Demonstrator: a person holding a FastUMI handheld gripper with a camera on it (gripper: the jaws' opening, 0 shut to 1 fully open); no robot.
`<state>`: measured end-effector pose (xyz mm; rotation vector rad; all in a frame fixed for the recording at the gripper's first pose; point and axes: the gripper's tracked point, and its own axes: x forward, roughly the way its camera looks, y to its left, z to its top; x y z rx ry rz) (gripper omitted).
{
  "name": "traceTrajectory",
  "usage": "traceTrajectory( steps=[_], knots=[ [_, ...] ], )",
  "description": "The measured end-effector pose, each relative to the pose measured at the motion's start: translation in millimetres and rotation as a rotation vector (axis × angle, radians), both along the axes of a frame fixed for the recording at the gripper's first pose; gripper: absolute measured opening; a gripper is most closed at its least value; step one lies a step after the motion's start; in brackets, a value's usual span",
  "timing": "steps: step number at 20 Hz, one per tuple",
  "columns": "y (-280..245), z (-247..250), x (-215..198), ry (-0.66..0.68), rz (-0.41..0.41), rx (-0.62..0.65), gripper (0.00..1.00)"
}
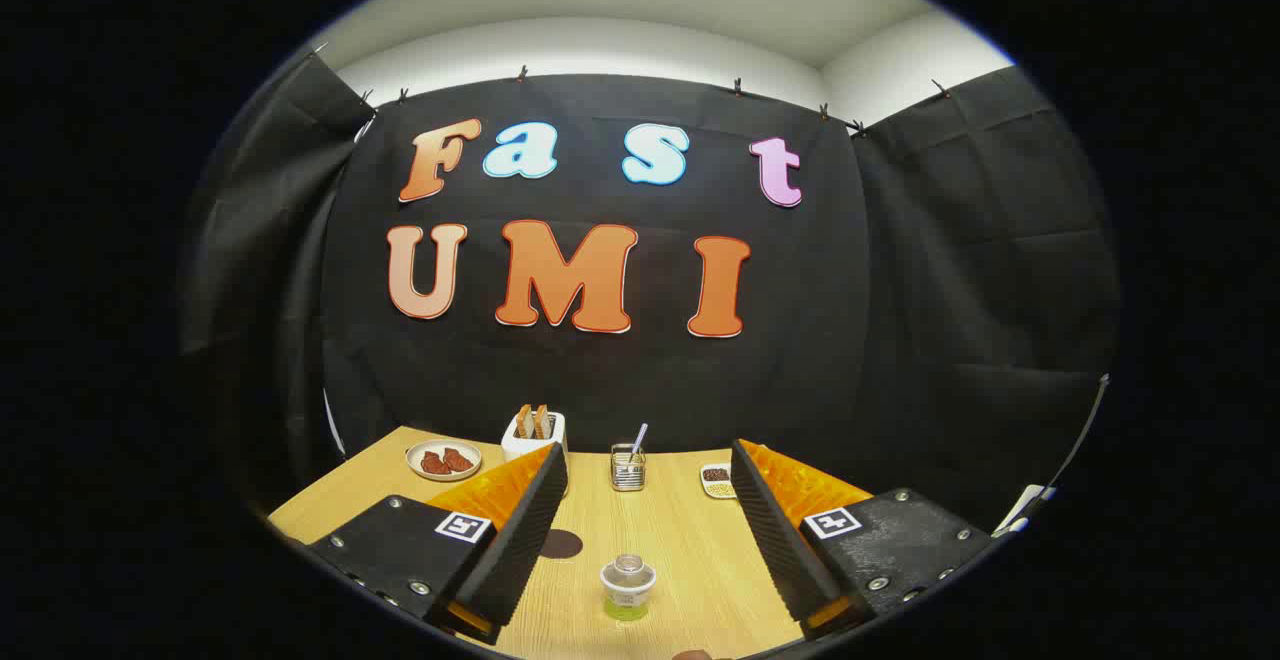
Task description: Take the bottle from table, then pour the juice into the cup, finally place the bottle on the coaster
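The bottle (pixel 627 588) stands upright on the wooden surface (pixel 680 540), low between the two fingers of the tongs (pixel 650 525) and touching neither. It is a small clear bottle with a wide neck, a pale label band and green juice at its base. The tongs are spread wide and hold nothing.

Just left of the bottle and a little beyond it, a dark round disc (pixel 561 544) lies flat on the surface, partly hidden by the left finger; it is likely the coaster. Well beyond the bottle, near the booth's wall, stands a small wire holder with a stick or straw in it (pixel 628 468). To that holder's left are a white container holding brown slices (pixel 534 432) and a plate of reddish pieces (pixel 444 460); to its right is a small dish of dark bits (pixel 717 480).

The step in hand looks like the taking of the bottle. To do it well, bring the tongs down and forward so the bottle sits centred between the fingers, keep them level, and close on the body below the neck rather than on the rim, so that it stays upright when lifted.

No cup can be made out with certainty; the wire holder may or may not serve. Whether the bottle is capped is hard to tell. Something dark at the near edge of the surface is cut off.
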<state>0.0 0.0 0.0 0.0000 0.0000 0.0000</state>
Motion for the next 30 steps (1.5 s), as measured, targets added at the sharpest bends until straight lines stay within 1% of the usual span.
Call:
traceTrajectory(
  steps=[5, 11, 21, 26, 30],
  knots=[
    [5.8, -2.3, 1.0, 0.006, 0.009, 0.025, 0.98],
    [18.3, -2.9, -1.9, 0.005, 0.027, 0.024, 0.98],
    [15.7, -11.4, -6.4, 0.021, 0.018, 0.024, 0.98],
    [17.8, -21.5, -5.5, 0.033, 0.025, 0.033, 0.98],
    [20.8, -40.2, -0.2, 0.055, 0.036, 0.033, 0.98]
  ],
)
